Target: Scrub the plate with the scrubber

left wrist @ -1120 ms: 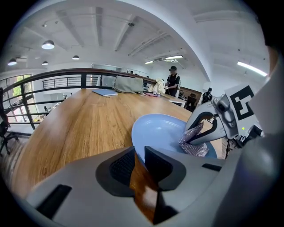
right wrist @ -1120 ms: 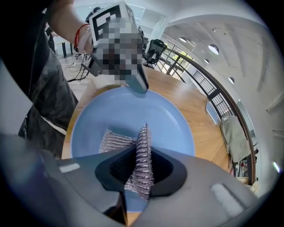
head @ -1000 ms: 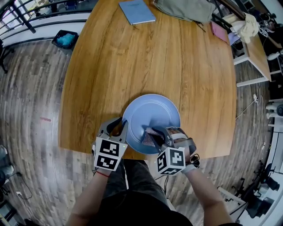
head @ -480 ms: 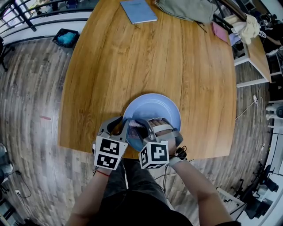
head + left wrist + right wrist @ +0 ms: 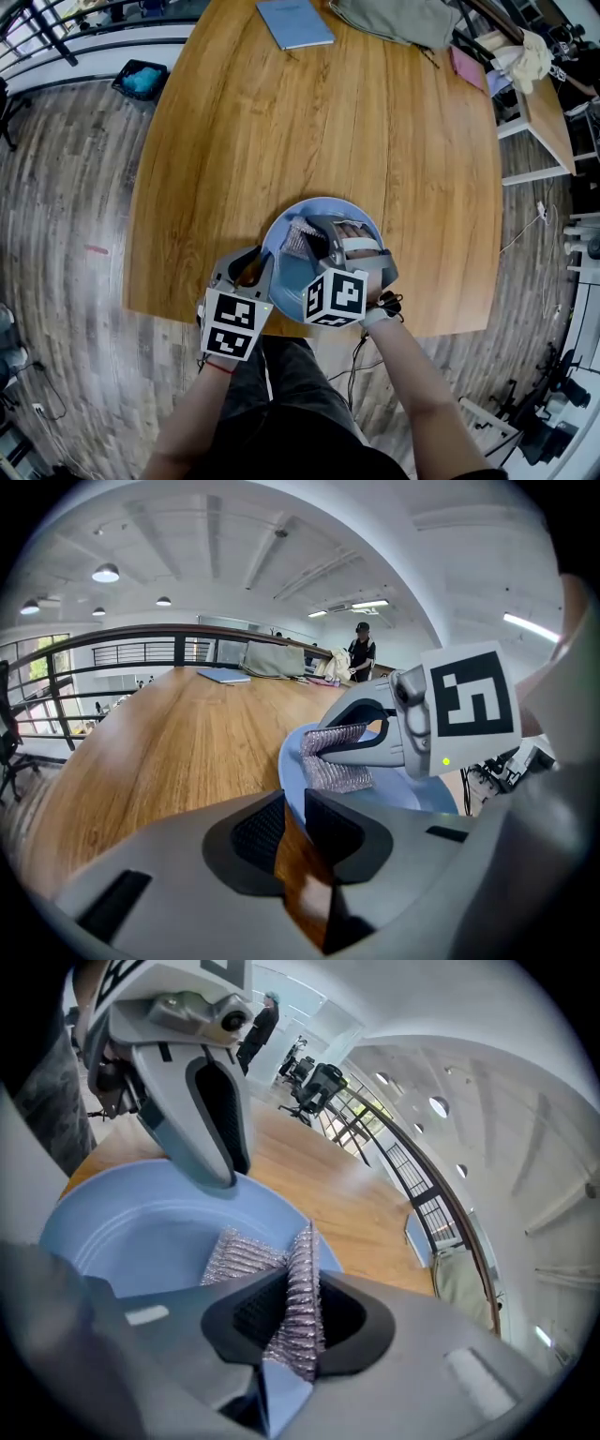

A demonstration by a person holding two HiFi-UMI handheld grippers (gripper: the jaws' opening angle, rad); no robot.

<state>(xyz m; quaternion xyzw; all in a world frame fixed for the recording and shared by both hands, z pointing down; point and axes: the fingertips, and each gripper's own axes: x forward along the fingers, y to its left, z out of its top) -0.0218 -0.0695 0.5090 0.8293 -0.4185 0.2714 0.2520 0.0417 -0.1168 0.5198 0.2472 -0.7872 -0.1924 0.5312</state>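
Observation:
A pale blue plate (image 5: 292,283) lies near the front edge of the round wooden table (image 5: 281,122). My left gripper (image 5: 255,268) clamps the plate's near left rim, and its jaws are closing tighter on it. In the left gripper view the blue rim (image 5: 289,766) runs into the narrow gap between the pads. My right gripper (image 5: 306,236) is shut on a silver mesh scrubber (image 5: 297,240), which rests on the far left part of the plate. The right gripper view has the scrubber (image 5: 300,1288) pinched between the pads, with its loose end lying on the plate (image 5: 141,1232).
A blue notebook (image 5: 294,22) and a grey-green bag (image 5: 394,19) lie at the table's far side, with a pink item (image 5: 466,67) at the far right. The table's front edge runs just under both grippers. A person (image 5: 361,653) stands far behind the table.
My right gripper has swept the scrubber from the plate's near middle to its left side, then up to the far left part. The left gripper and the plate have stayed put.

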